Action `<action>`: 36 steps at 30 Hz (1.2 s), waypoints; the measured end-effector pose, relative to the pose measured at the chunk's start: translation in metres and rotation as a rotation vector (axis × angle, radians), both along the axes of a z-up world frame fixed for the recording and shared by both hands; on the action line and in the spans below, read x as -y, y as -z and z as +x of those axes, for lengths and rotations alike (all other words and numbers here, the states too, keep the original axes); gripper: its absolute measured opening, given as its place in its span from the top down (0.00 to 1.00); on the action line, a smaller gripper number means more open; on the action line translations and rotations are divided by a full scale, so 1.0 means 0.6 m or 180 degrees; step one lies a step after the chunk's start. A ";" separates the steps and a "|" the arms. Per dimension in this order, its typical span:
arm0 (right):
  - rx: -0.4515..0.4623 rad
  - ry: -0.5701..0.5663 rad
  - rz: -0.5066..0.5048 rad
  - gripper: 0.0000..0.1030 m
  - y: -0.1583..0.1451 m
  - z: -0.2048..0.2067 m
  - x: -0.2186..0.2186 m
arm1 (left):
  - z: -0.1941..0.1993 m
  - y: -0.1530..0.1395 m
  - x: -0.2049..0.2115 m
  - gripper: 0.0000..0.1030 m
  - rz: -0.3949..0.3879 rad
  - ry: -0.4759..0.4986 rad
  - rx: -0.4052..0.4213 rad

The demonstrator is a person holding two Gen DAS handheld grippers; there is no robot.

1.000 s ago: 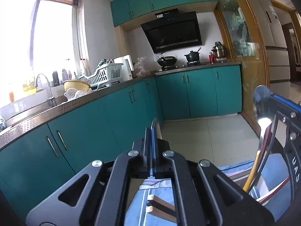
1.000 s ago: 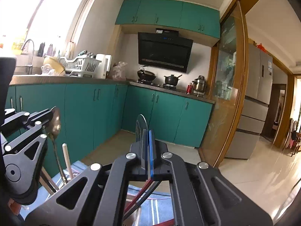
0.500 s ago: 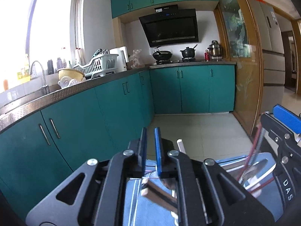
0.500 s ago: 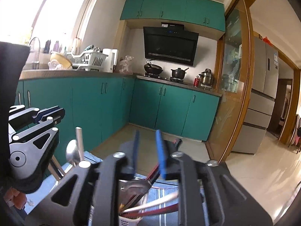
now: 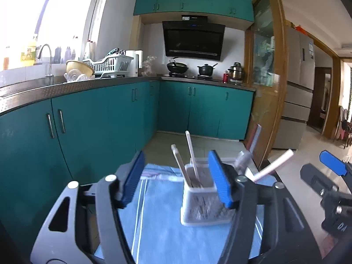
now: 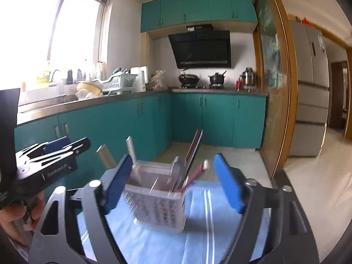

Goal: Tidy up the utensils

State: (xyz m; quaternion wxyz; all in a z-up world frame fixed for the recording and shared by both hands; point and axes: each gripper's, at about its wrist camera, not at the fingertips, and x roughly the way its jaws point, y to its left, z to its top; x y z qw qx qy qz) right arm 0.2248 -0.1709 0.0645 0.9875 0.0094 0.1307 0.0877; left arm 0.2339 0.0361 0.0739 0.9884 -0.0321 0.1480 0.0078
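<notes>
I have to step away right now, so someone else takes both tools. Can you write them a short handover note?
Left tool: open, empty, facing the white holder.
Right tool: open, empty, also back from the holder.
The holder stands on the blue cloth. In it: pale sticks, red chopsticks and a spoon, all leaning.
Done: those utensils are in.
Left: no loose utensils show; check outside the views.

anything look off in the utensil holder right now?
Mostly tidy: the white holder stands upright on the blue cloth. One white utensil leans far out over the rim toward the right claw, unlike the upright ones. Nothing spilled.
</notes>
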 end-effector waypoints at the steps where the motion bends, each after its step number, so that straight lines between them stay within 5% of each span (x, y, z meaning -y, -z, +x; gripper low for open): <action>1: -0.0009 0.0028 -0.0010 0.18 0.006 -0.017 0.001 | -0.021 0.005 0.004 0.34 0.0045 0.0017 0.0010; 7: -0.0052 0.0232 -0.0029 0.04 0.043 -0.126 0.010 | -0.144 0.027 0.012 0.18 -0.0017 0.0118 0.0033; 23: 0.0024 0.0508 -0.0316 0.03 0.090 -0.394 -0.021 | -0.440 0.071 0.018 0.04 0.0207 0.0173 0.0232; 36: 0.0073 0.0605 -0.0147 0.03 0.078 -0.431 -0.014 | -0.479 0.067 -0.001 0.04 0.0226 0.0146 0.0301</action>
